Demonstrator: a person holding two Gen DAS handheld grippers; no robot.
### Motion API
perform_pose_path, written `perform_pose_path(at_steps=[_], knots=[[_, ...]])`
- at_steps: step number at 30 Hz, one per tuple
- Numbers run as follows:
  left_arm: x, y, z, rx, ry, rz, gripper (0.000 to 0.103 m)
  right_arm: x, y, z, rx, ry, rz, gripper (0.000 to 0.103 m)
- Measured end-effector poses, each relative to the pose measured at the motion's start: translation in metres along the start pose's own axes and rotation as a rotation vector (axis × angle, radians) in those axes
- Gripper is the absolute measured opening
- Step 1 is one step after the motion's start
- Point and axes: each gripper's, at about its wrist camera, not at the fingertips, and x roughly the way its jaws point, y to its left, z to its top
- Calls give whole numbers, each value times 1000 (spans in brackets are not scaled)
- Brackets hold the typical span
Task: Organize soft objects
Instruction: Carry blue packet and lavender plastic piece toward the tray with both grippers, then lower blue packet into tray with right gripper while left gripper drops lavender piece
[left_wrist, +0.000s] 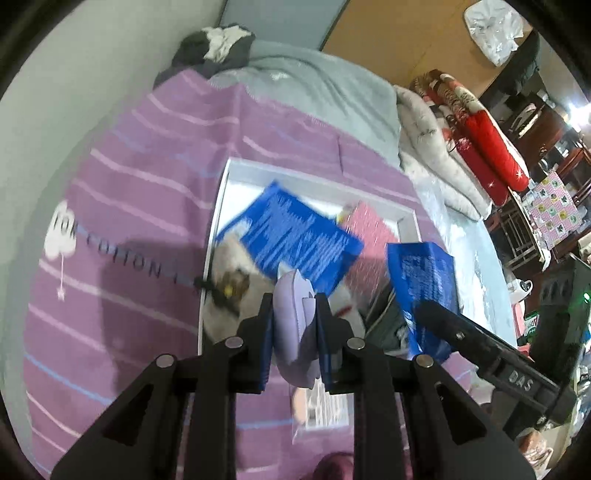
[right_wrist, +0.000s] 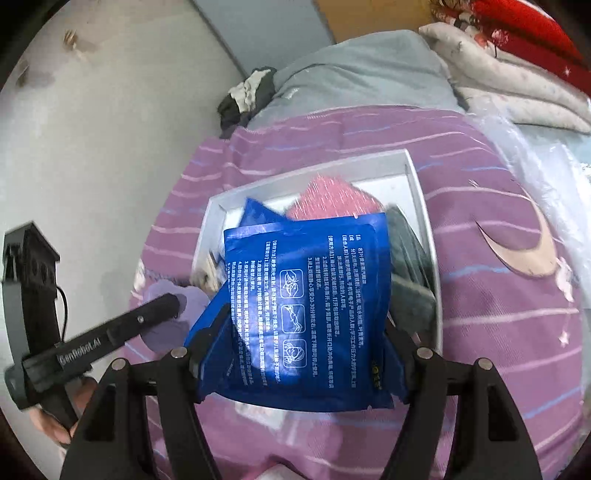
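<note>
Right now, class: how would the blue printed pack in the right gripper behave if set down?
The blue pack probably sags: its sides bend between the right gripper fingers. Its glossy skin looks slippery. It looks plump, so likely heavy for its size.

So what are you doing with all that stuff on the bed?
A person is sorting soft things with two hand-held grippers. The left gripper is pinching a light purple soft piece. The right gripper holds a blue pack with white writing. Both hang over a white tray on the purple striped bedsheet, where another blue pack and pink cloth lie.
</note>
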Motion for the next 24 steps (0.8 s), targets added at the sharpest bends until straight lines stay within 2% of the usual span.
perform_pose_path(at_steps=[4, 10, 15, 18, 19, 21, 22, 24], knots=[[13, -6, 22, 45, -14, 15, 22, 18, 0, 24, 45, 5, 22, 73], [50, -2, 42, 31, 38, -4, 22, 49, 0, 45, 76, 22, 1, 73], [73, 8, 46, -18, 78, 3, 22, 63, -7, 54, 110, 6, -36, 73], [72, 10, 43, -21, 67, -3, 22, 72, -11, 56, 126, 18, -56, 74], [71, 10, 42, -19, 63, -3, 27, 75, -12, 56, 127, 23, -59, 75], [70, 10, 42, -14, 72, 23, 45, 76, -15, 57, 143, 29, -38, 75], [70, 11, 42, -12, 79, 33, 48, 77, -19, 57, 179, 34, 3, 82], [68, 11, 41, -9, 84, 51, 50, 75, -28, 57, 243, 37, 89, 85]])
